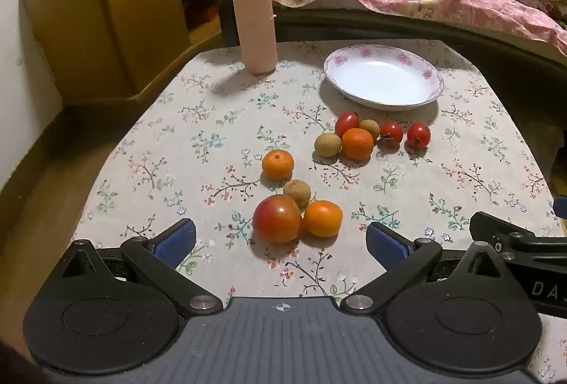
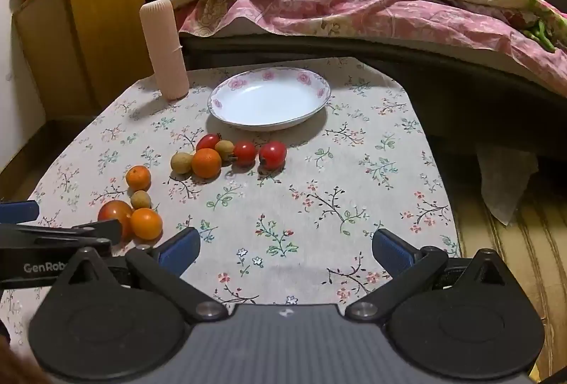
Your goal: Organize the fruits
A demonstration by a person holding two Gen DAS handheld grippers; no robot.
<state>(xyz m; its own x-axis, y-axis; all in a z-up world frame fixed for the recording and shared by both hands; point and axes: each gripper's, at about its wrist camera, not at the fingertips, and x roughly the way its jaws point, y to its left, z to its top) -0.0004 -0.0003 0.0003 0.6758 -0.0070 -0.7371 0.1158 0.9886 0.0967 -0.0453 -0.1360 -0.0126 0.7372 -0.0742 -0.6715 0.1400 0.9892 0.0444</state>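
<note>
On the floral tablecloth (image 1: 177, 150) lie two loose groups of fruit. Nearest my left gripper (image 1: 281, 244) are a large red tomato (image 1: 277, 218), an orange (image 1: 323, 218), a brown longan (image 1: 297, 192) and a second orange (image 1: 278, 164). Farther off, small red tomatoes (image 1: 391, 133), longans (image 1: 327, 144) and an orange (image 1: 357, 143) sit in front of the white flower-rimmed plate (image 1: 384, 77). The left gripper is open, with nothing between its fingers, just short of the big tomato. My right gripper (image 2: 286, 251) is open over bare cloth, right of the fruit; the plate (image 2: 269, 98) holds nothing.
A tall pink ribbed cylinder (image 1: 252, 17) stands at the table's far left corner. A bed with a pink quilt (image 2: 354, 8) runs close behind the table. A wooden cabinet (image 1: 106, 15) is at the left. The floor (image 2: 514, 242) drops off right of the table.
</note>
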